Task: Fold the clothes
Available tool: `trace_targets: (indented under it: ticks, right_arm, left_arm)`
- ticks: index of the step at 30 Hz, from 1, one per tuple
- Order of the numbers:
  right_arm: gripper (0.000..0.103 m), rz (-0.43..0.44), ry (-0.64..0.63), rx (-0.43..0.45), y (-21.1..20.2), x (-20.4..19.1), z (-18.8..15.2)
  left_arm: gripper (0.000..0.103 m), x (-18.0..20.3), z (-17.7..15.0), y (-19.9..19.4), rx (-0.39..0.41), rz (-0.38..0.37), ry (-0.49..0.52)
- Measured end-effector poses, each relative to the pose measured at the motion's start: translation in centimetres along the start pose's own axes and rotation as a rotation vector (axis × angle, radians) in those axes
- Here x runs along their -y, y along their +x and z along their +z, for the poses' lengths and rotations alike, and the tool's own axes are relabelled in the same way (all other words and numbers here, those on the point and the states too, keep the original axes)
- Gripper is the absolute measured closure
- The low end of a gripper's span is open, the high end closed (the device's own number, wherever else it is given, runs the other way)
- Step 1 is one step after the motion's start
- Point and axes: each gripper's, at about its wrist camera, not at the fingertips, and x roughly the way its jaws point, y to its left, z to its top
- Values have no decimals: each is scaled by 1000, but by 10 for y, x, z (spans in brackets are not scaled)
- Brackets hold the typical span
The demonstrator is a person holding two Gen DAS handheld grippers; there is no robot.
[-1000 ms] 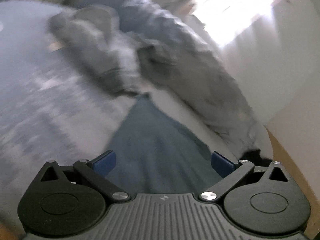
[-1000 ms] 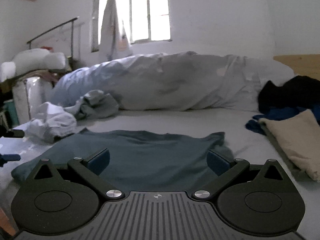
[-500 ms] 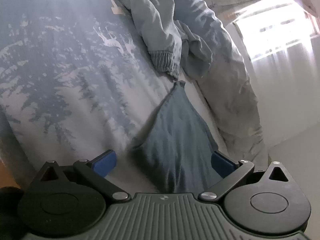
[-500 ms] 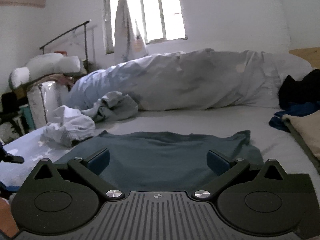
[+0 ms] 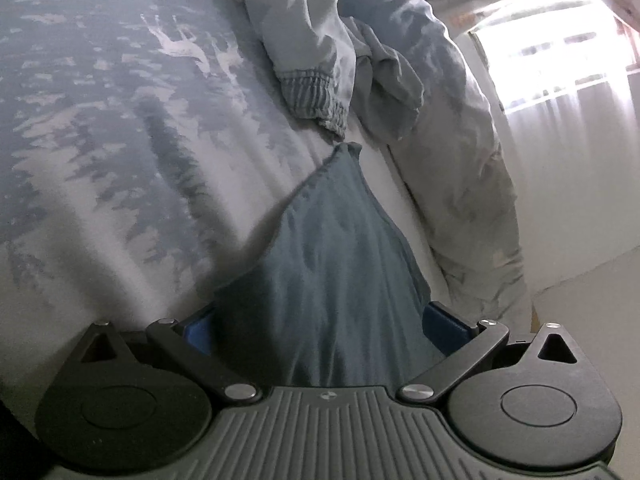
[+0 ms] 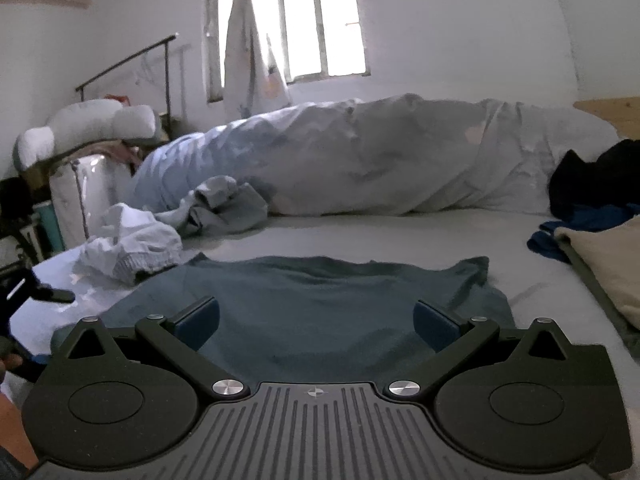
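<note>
Both my left gripper (image 5: 318, 322) and right gripper (image 6: 316, 318) gape wide over the flat shirt (image 6: 304, 304), holding nothing; next I must pinch its edges to fold.

Straight ahead of the right tongs, beyond the bed (image 6: 392, 236), a barred window (image 6: 320, 20) glows in a white wall (image 6: 460, 32), a pale curtain (image 6: 252, 52) tied at its left side. A rolled duvet (image 6: 380, 160) lies along the bed's far edge. Far left stand a dark metal rail (image 6: 132, 60) and a white cushion (image 6: 88, 124); far right, a wooden headboard (image 6: 612, 112).
</note>
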Motion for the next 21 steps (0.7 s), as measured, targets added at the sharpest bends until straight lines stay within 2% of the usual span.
trace_targets:
  ticks: [9, 14, 17, 21]
  right_arm:
    - [0, -46, 27, -5, -4, 16, -3]
    - [0, -48, 38, 0, -5, 18, -3]
    - [0, -39, 34, 0, -3, 17, -2]
    - [0, -25, 29, -3, 0, 14, -2]
  left_arm:
    - [0, -3, -8, -11, 26, -21, -44]
    - [0, -5, -18, -13, -15, -38, -109]
    - [0, 0, -26, -8, -29, -39, -90]
    - [0, 1, -23, -3, 0, -24, -92]
